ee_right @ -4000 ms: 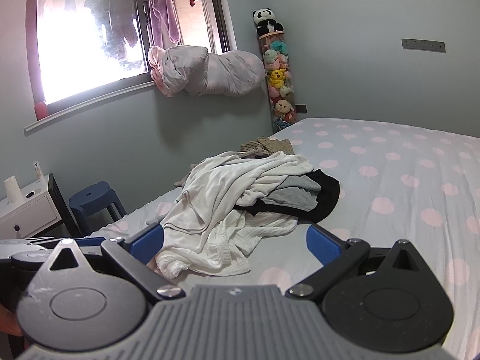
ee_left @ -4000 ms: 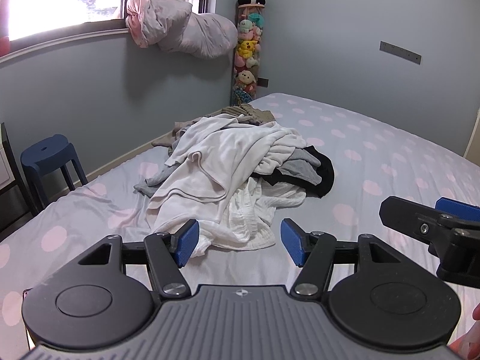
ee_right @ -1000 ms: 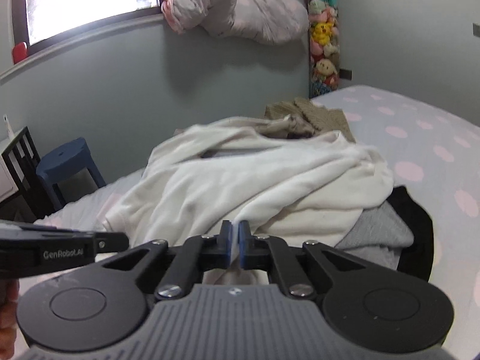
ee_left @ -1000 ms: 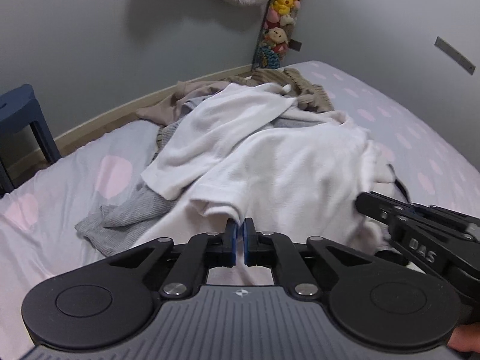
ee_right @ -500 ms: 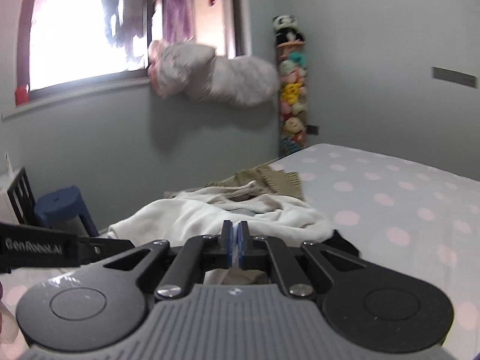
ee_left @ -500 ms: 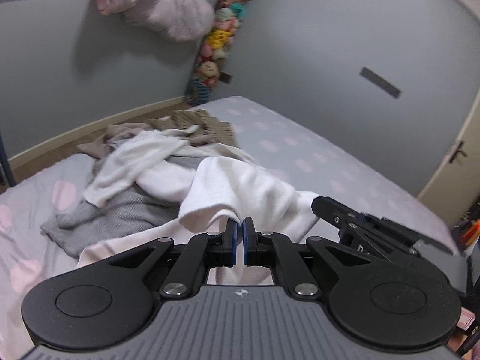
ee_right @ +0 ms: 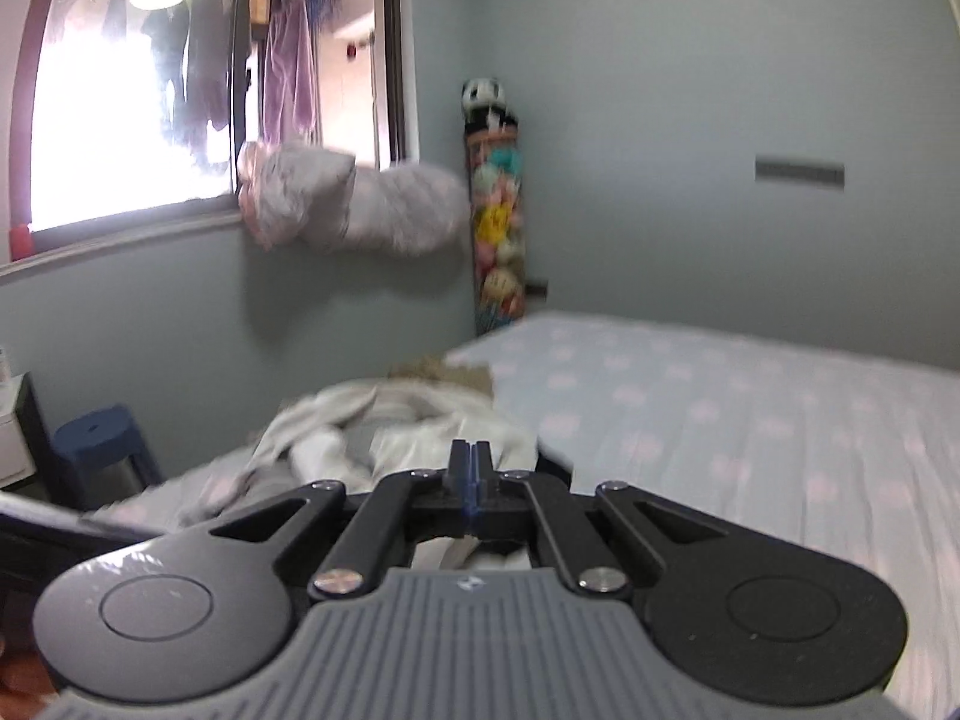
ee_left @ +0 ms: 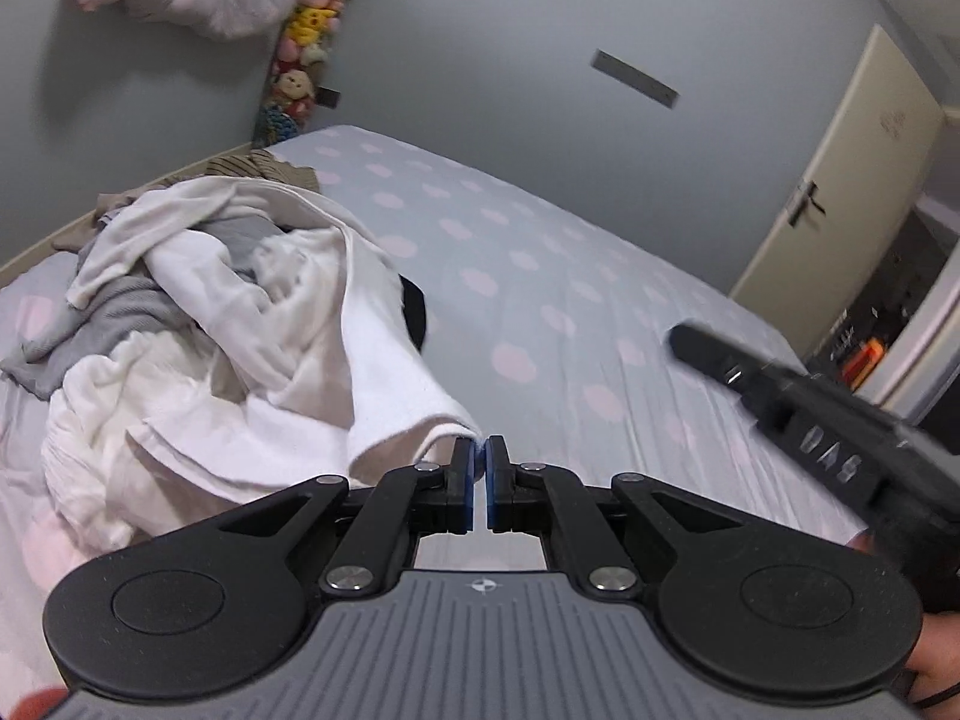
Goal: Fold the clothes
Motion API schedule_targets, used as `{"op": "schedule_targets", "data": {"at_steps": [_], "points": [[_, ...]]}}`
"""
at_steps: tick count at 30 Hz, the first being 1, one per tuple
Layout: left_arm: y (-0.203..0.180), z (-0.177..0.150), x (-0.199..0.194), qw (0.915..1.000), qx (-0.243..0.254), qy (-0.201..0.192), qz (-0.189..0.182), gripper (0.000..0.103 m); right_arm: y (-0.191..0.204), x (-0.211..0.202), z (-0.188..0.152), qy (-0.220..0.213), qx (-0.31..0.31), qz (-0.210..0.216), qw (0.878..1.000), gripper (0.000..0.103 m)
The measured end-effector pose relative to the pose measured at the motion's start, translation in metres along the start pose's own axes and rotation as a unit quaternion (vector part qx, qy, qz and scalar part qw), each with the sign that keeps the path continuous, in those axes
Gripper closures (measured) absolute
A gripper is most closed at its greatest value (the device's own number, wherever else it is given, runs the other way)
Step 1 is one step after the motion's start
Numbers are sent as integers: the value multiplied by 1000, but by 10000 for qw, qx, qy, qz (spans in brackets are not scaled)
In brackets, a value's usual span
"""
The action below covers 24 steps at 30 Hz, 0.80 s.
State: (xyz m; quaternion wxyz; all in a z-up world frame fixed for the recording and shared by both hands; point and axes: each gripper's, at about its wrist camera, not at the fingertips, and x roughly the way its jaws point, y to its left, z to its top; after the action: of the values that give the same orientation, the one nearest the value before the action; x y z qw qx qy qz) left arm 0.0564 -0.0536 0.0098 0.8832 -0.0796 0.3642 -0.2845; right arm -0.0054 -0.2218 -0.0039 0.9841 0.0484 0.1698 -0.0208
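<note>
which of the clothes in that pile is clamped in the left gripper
The white garment: its edge runs off the pile into the shut left gripper. The grey garment and the black one lie loose in the pile.

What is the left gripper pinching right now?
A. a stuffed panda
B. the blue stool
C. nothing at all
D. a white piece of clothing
D: the left gripper is shut on the edge of a white garment, which stretches back to the clothes pile on the bed.
</note>
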Motion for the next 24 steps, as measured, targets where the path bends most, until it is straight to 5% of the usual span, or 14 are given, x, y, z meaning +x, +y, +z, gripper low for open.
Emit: {"op": "schedule_targets", "data": {"at_steps": [7,10,12,24], "points": [[8,-16,-9,9992,-61,259,284,99,11,-9,-33,660,321,287,9969,90],[12,-17,-16,9986,-88,171,483,78,13,-8,-36,687,359,387,9962,67],[15,-16,-19,9980,-114,119,605,65,14,-8,-37,694,341,431,9961,66],[100,3,8,9900,-848,334,1079,57,25,53,-48,1198,283,573,9907,41]]}}
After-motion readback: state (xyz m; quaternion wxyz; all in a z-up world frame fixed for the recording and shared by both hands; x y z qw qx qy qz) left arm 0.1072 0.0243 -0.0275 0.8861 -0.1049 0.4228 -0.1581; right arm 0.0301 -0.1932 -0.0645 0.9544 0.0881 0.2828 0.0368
